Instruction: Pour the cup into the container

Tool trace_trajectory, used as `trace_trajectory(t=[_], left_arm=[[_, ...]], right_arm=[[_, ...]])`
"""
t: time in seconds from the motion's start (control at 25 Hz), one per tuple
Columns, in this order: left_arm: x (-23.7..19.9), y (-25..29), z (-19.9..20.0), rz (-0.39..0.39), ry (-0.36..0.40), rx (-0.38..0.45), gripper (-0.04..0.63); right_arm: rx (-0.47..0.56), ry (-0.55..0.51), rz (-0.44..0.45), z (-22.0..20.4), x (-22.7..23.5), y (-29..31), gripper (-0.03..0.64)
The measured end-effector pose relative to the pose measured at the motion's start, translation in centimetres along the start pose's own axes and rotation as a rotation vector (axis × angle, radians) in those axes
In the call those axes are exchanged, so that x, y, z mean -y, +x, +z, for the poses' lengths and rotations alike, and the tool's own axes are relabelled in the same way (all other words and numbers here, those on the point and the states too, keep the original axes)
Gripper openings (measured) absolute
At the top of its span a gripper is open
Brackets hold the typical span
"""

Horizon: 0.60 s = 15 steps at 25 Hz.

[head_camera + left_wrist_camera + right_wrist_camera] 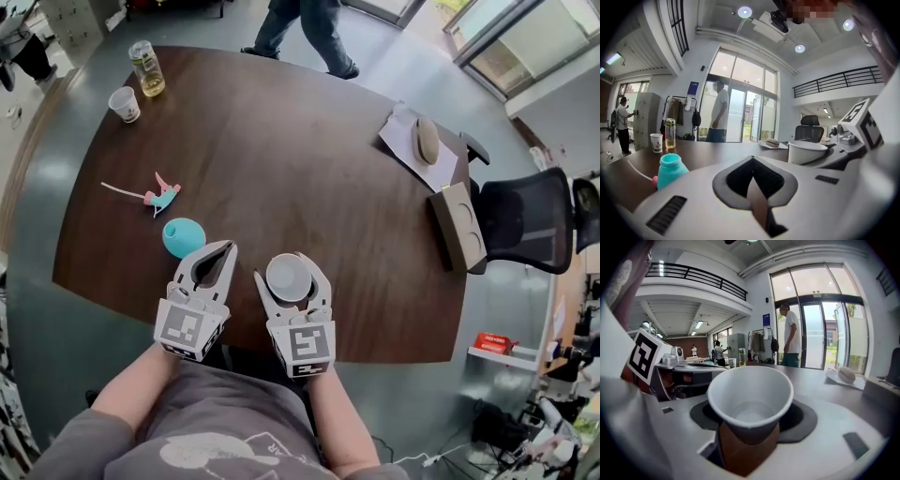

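Right tool (287, 267): clamped on upright white cup (288, 278). Left tool (228, 247): closed, empty. Likely step: carrying; next, tilt over teal container (183, 236).

- left gripper (753, 158): jaws closed together, nothing between them
- teal bottle (670, 169) on counter (723, 151), left of jaws
- white cup (806, 152) at right
- small cup (656, 142) and drink bottle (670, 134) side by side, far left
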<state>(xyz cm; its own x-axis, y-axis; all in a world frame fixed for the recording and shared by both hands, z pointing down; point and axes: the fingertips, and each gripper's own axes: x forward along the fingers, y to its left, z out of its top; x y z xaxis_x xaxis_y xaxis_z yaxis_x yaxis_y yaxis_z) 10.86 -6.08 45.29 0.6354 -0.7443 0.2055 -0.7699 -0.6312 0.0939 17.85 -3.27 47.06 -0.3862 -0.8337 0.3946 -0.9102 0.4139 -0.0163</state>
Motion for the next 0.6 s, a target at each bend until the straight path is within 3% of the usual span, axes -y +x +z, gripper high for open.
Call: trace_trajectory(t=[0.6], left_arm=[[-0.6, 2.7, -5.1, -0.041, -0.035, -0.078, 0.008]], right_arm=[[-0.096, 0.039, -0.010, -5.5, 0.2, 4.0, 0.290]])
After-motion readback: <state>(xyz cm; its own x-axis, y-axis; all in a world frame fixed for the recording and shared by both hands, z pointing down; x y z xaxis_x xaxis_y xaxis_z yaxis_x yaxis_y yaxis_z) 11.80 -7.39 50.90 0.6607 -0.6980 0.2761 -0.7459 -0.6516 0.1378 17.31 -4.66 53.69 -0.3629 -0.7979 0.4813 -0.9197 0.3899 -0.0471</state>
